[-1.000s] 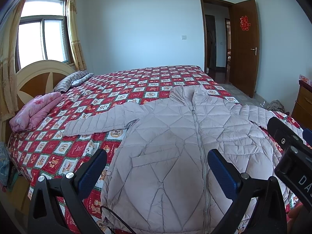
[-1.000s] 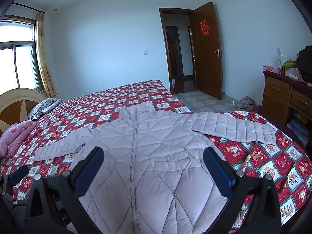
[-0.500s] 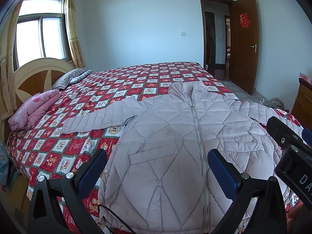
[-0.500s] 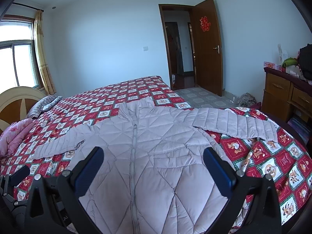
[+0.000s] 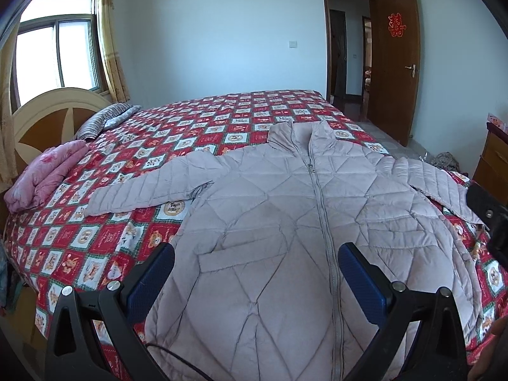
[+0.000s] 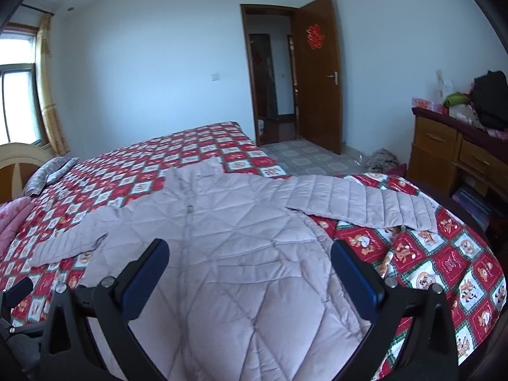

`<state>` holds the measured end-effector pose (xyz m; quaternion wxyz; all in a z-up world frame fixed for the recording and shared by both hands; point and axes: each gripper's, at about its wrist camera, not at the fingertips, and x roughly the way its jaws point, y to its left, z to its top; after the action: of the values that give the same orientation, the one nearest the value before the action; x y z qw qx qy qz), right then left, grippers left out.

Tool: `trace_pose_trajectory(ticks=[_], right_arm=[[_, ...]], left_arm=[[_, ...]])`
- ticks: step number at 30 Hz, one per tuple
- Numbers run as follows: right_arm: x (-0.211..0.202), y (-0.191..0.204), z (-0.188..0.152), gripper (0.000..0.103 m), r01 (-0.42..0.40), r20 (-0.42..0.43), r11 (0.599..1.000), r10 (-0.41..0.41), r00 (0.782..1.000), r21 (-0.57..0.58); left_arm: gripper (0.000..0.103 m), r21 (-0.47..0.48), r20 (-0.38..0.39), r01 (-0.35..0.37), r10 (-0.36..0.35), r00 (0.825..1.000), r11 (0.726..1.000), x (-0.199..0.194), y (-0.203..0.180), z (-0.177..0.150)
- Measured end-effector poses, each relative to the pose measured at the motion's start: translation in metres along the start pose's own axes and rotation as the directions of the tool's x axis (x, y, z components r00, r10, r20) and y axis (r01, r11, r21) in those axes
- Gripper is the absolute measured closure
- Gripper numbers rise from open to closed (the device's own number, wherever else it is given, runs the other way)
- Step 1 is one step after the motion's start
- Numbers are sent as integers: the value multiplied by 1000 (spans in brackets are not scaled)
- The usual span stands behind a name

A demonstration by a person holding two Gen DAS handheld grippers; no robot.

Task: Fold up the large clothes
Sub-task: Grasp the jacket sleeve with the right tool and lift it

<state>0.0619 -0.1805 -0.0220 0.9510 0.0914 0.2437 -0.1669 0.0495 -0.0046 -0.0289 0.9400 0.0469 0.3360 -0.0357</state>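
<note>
A pale pink quilted jacket (image 5: 285,222) lies flat, front up and zipped, on the bed, collar toward the far side and both sleeves spread out. It also shows in the right wrist view (image 6: 241,254). My left gripper (image 5: 255,273) is open and empty, held above the jacket's lower left half. My right gripper (image 6: 249,270) is open and empty, held above the jacket's lower right half. The left sleeve (image 5: 143,190) points left; the right sleeve (image 6: 365,203) points right toward the bed's edge.
The bed has a red patterned cover (image 5: 95,241). A folded pink blanket (image 5: 41,174) and striped pillow (image 5: 101,120) lie by the headboard. A wooden dresser (image 6: 451,152) stands on the right. An open door (image 6: 317,73) is behind.
Both grippers have moved forward and lower toward the jacket, which now looks larger and closer. The jacket has not moved.
</note>
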Motion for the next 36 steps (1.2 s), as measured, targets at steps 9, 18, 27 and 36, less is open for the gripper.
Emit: trace_pose_trajectory(ticks=[9,18,27,36], right_arm=[[54,-60,26,0,52,-43,998,-54,998,-34],[112,-266,41,1,279,-125,877,-250,960,392],[163,-372,-4,20,511,-364,679,-364,858,527],[202,-363,-8,56,599,-417,756,-471,777,264]], left_arm=[[1,-32,37,226,-225,974,974,64,9,44],[1,20,-28,42,-42,999,999,188,32,83],[1,24,-46,30,-28,999,999,247,42,53],[1,18,-91,31,-29,995,999,268,38,36]])
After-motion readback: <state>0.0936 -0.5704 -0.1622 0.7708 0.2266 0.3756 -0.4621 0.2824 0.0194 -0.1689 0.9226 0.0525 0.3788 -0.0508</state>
